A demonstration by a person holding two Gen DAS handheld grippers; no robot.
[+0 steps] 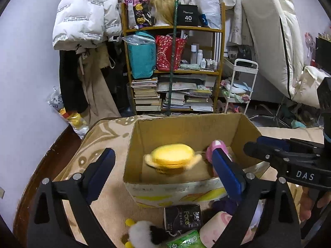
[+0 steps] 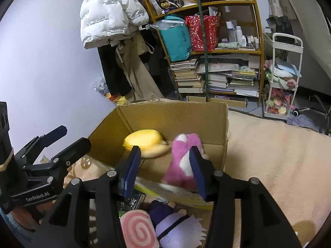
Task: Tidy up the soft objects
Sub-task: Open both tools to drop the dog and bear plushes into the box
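Note:
An open cardboard box (image 1: 165,188) (image 2: 225,124) stands on a beige blanket. Inside lie a yellow plush (image 1: 172,158) (image 2: 144,141) and a pink and white plush (image 2: 183,159) (image 1: 214,147). My left gripper (image 1: 163,175) is open and empty, above the box's near wall. My right gripper (image 2: 165,170) is open over the box's near edge, with the pink plush just beyond its fingers; it also shows in the left wrist view (image 1: 256,144). In front of the box lie a pink swirl plush (image 2: 137,229) (image 1: 215,227), a purple plush (image 2: 175,225) and a white and black plush (image 1: 144,234).
A black tissue pack (image 1: 183,217) and a green packet (image 1: 184,240) lie near the box. A wooden shelf (image 1: 173,29) with books and bags stands behind, with a white cart (image 2: 283,76) to its right. The dark table edge (image 1: 41,161) curves at left.

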